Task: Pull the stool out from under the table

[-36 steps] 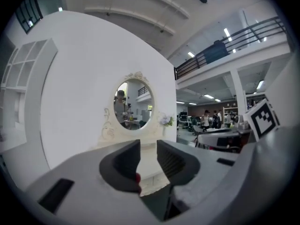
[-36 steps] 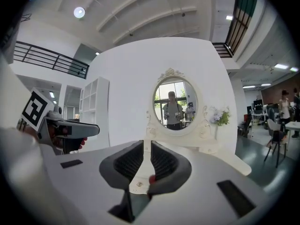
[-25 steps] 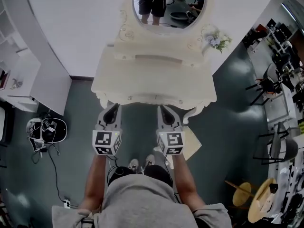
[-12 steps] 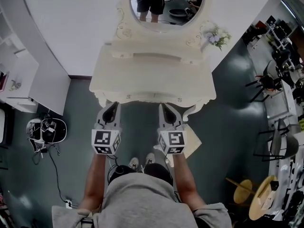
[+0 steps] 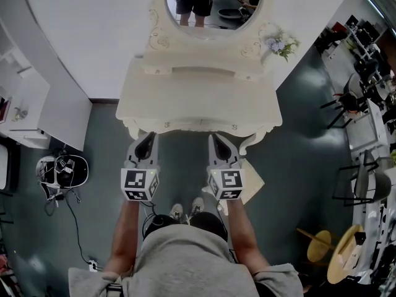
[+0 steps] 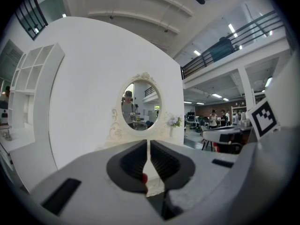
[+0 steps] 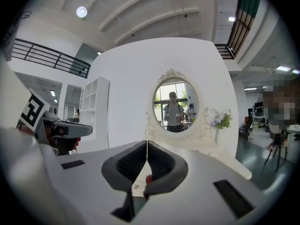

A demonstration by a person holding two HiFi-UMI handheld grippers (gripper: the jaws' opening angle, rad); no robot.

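Jaws clenched on both grippers, with nothing caught between them
Left gripper shows only a hairline slit between its ribbed pads, while the right gripper has its pads pressed together; both are held about level and side by side, with their tips at the scalloped front edge of the cream dressing table, facing its oval mirror and the small flowers beside it. The stool is not plainly seen: a pale flat corner lies on the floor just right of the right gripper, near the table's front leg, and I cannot tell whether that is it
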